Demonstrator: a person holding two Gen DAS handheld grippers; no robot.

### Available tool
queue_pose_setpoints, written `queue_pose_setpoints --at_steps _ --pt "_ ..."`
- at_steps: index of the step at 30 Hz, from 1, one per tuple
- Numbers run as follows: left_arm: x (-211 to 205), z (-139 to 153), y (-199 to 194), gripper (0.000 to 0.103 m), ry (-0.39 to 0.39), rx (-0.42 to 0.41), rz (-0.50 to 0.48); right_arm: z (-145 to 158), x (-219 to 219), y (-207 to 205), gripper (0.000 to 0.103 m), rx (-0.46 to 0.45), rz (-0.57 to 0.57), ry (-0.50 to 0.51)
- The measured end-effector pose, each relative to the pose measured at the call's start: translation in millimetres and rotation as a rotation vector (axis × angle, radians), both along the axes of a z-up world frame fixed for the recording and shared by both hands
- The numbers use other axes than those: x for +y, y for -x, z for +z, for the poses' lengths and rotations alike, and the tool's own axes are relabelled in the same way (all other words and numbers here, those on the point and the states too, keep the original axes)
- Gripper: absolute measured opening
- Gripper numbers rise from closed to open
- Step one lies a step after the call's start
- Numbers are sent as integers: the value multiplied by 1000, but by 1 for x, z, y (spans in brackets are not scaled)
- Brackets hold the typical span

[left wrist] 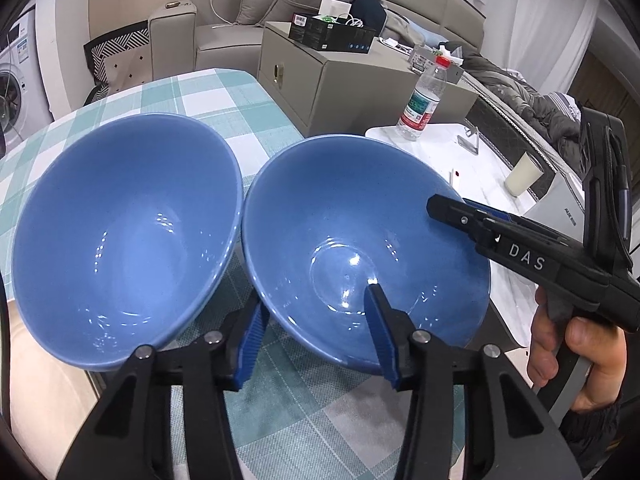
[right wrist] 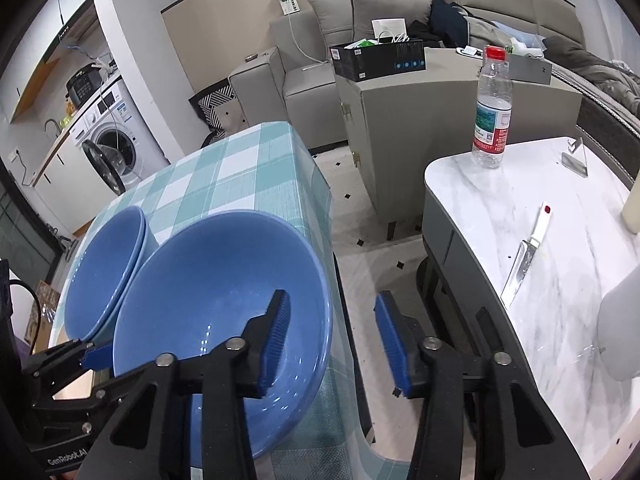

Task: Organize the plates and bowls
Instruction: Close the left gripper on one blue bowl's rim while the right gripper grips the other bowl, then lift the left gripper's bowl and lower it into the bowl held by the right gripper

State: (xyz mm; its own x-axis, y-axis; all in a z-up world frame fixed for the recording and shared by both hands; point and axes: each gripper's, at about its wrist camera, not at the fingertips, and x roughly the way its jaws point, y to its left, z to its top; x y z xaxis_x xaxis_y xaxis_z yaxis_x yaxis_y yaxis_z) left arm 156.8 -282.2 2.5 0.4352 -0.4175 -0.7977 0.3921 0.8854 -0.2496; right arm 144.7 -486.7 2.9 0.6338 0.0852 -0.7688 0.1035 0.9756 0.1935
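Two blue bowls stand side by side on the checked tablecloth [left wrist: 224, 92]. My left gripper [left wrist: 316, 336] is open astride the near rim of the right bowl [left wrist: 360, 216]: one blue pad sits outside its wall and the other inside. My right gripper [right wrist: 332, 340] is open over the same bowl [right wrist: 208, 280] at its right rim. One finger is inside, and the other hangs past the table edge with a gap to the rim. The right gripper [left wrist: 452, 210] also shows in the left wrist view, held by a hand [left wrist: 576, 360]. The left bowl [left wrist: 120, 220] shows a double rim [right wrist: 120, 240], like two nested bowls.
A white marble table [right wrist: 500, 200] to the right carries a water bottle [right wrist: 492, 108], a knife [right wrist: 524, 256] and a cream cup [left wrist: 524, 174]. A narrow strip of floor [right wrist: 372, 224] separates the two tables. A beige cabinet [left wrist: 360, 80] and a sofa stand behind.
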Motion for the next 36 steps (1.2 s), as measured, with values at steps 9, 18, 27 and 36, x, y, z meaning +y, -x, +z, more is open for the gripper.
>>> queue_pose_setpoints --at_steps 9,18,27,36 --pt "-1 2 0 35 -8 -12 -18 -1 9 2 23 5 41 42" --pt "-1 2 1 33 -18 -21 -20 2 13 5 22 -7 50 58" --pt "2 11 2 33 -26 -51 -25 14 16 11 22 -45 51 59" --pt "6 27 1 33 -20 -95 -31 33 19 20 22 -101 38 50"
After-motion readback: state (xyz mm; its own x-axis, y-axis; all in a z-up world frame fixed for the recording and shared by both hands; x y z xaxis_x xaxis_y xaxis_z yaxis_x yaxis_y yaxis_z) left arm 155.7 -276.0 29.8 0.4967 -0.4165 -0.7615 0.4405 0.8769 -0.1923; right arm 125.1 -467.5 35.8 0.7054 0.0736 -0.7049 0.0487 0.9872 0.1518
